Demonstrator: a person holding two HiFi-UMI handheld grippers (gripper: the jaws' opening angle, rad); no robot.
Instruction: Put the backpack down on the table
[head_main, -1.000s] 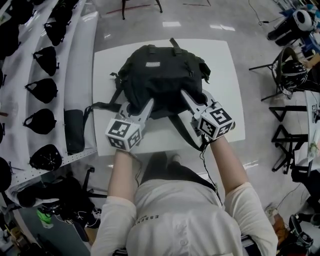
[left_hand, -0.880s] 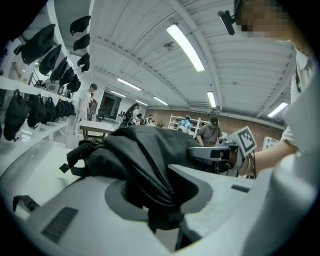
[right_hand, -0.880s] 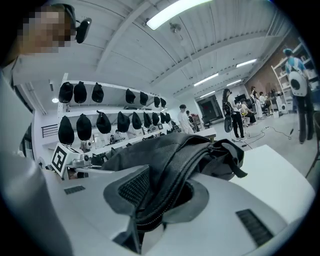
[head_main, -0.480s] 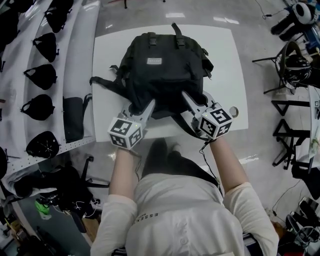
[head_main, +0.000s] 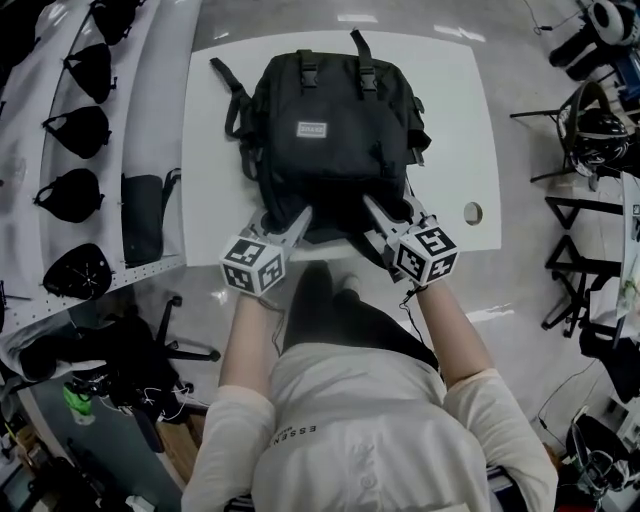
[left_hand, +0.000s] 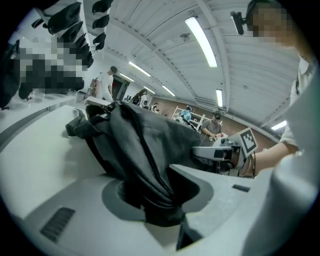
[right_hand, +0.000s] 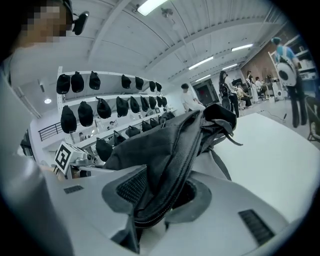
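Now pinching the near bottom edge of the black backpack (head_main: 335, 130) with the left gripper (head_main: 303, 212), with dark fabric bunched between narrow jaws that have just been opening a little. Likewise gripping the other bottom corner with the right gripper (head_main: 370, 203), with a zippered fold caught between jaws also just eased slightly wider. Lying flat on the white table (head_main: 455, 120), front panel up, top handles toward the far edge, with one shoulder strap trailing toward the left side.

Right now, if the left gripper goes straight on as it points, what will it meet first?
The backpack: its fabric already sits between the left gripper's fingers, which have just been opening.
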